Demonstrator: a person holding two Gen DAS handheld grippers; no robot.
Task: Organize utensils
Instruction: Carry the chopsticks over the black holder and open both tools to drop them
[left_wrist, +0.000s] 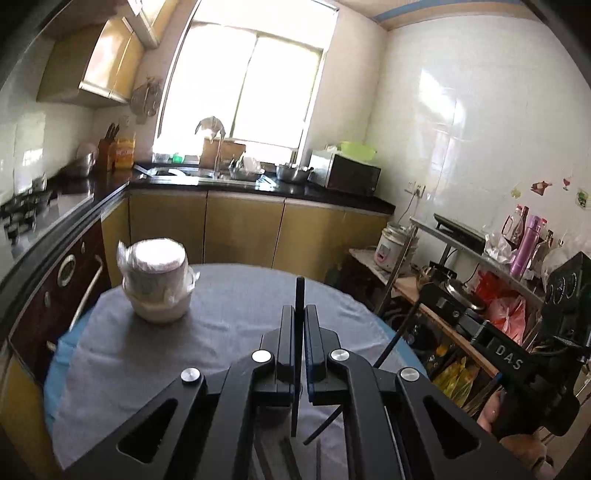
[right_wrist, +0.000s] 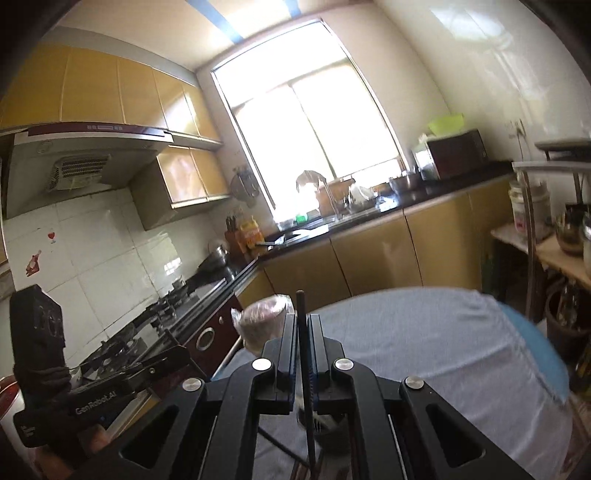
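Two black grippers each clamping a thin dark utensil above a grey-clothed table.

The left gripper is pinching a flat black stick-like utensil; the right gripper is squeezing a slim dark rod. A plastic-wrapped white ceramic jar is standing on the round table beyond.

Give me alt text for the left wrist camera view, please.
The left gripper has its jaws shut on a thin dark utensil above a round table with a grey cloth. A wrapped white container stands at the table's left, kitchen counters and a bright window behind.
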